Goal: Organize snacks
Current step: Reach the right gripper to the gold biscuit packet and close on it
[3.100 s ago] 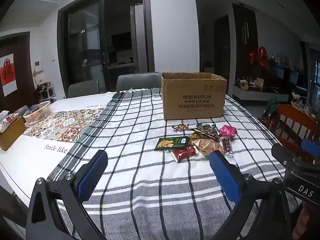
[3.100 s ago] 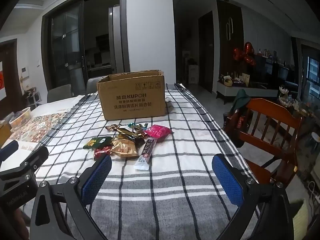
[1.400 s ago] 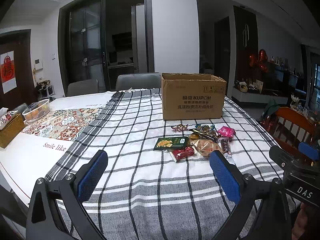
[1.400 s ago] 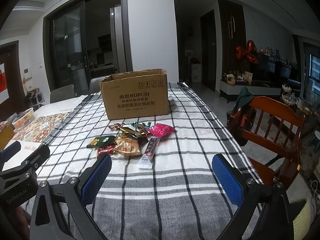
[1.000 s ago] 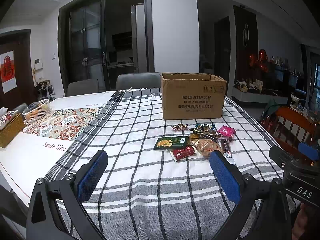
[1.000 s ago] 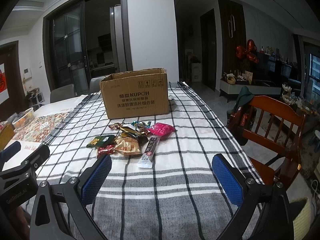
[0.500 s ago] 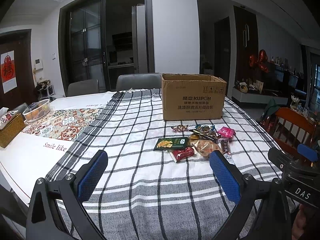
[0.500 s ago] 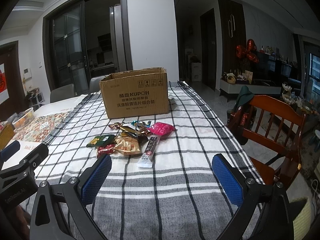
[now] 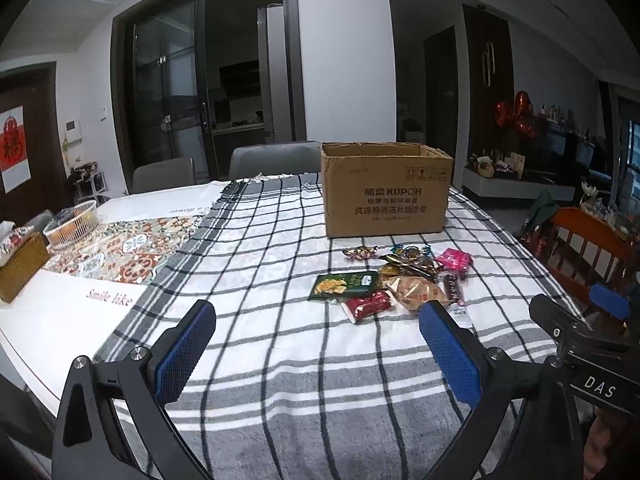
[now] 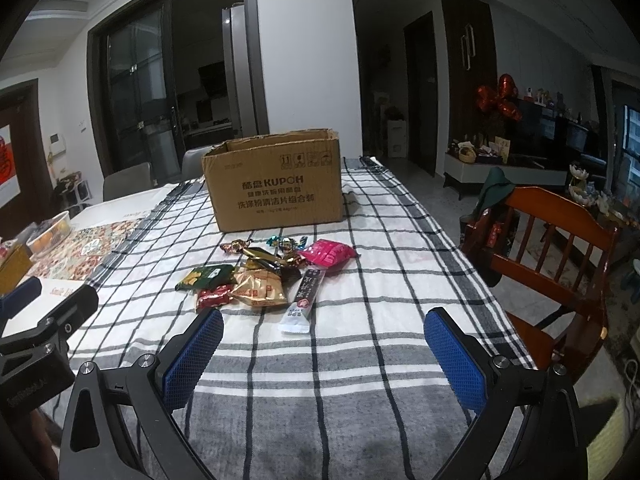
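A pile of wrapped snacks lies on the checked tablecloth: a green packet, a red packet, a tan packet, a pink packet, a long dark stick pack and several small candies. An open cardboard box stands just behind them; it also shows in the right wrist view. My left gripper is open and empty, above the cloth in front of the pile. My right gripper is open and empty, also short of the pile.
A wooden chair stands at the table's right edge. At the far left sit a white basket and a tissue box near a patterned mat. Grey chairs stand behind the table.
Both grippers have stayed open and nearly still. The view has drifted only slightly; the snacks and box have not moved.
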`<state>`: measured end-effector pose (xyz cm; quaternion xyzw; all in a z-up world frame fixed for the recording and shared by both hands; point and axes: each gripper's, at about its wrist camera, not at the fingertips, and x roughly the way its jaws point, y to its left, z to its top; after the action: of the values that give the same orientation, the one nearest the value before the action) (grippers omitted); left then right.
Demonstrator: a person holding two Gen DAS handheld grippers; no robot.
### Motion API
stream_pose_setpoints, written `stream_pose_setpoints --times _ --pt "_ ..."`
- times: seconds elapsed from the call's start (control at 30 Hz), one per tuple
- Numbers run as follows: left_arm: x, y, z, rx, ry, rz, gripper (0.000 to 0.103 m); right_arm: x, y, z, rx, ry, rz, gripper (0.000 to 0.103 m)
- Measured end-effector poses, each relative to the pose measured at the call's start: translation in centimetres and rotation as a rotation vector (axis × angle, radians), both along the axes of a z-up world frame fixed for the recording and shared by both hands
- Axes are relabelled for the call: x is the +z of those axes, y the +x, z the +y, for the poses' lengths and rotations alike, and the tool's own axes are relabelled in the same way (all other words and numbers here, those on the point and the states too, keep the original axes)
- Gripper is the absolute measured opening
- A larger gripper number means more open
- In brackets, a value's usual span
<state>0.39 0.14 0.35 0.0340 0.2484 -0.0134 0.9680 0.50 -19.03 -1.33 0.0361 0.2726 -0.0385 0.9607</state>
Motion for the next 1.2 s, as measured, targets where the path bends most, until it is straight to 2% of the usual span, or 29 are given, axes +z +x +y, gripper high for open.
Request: stream_pose_setpoints --times 0.2,0.33,0.43,0.53,0.67,0.87,0.93,1.2 --pt "1.7 1.6 0.2 -0.032 0.090 -0.017 0.103 1.6 2.2 0.7 0.053 -0.039 0.001 0.102" --pt "3.5 3.0 0.1 -0.077 0.136 -0.039 0.103 3.1 4.4 1.1 0.109 -0.016 0.007 0.102" --pt "4.1 4.3 0.0 -0.095 0.158 -0.046 0.103 3.5 6.0 1.5 0.142 -0.013 0.024 0.097" --pt "4.0 5.8 0.0 -0.112 0.167 -0.017 0.101 3.5 7.5 2.0 0.186 -0.023 0.058 0.093" --pt "3.2 7.6 -0.3 -0.146 0.180 0.025 0.099 2.6 9.8 3.0 0.245 -0.039 0.125 0.087" --pt "0.8 10.8 -0.8 -0.182 0.168 0.105 0.092 0.0 13.4 3.1 0.294 0.058 0.220 0.077" --pt "-0.1 11.8 -1.0 -0.192 0.164 0.128 0.090 -1.2 14.4 3.1 0.296 0.081 0.246 0.070" --pt "-4.1 14.2 -1.7 -0.215 0.141 0.221 0.080 -5.2 17.3 2.7 0.299 0.164 0.348 0.061"
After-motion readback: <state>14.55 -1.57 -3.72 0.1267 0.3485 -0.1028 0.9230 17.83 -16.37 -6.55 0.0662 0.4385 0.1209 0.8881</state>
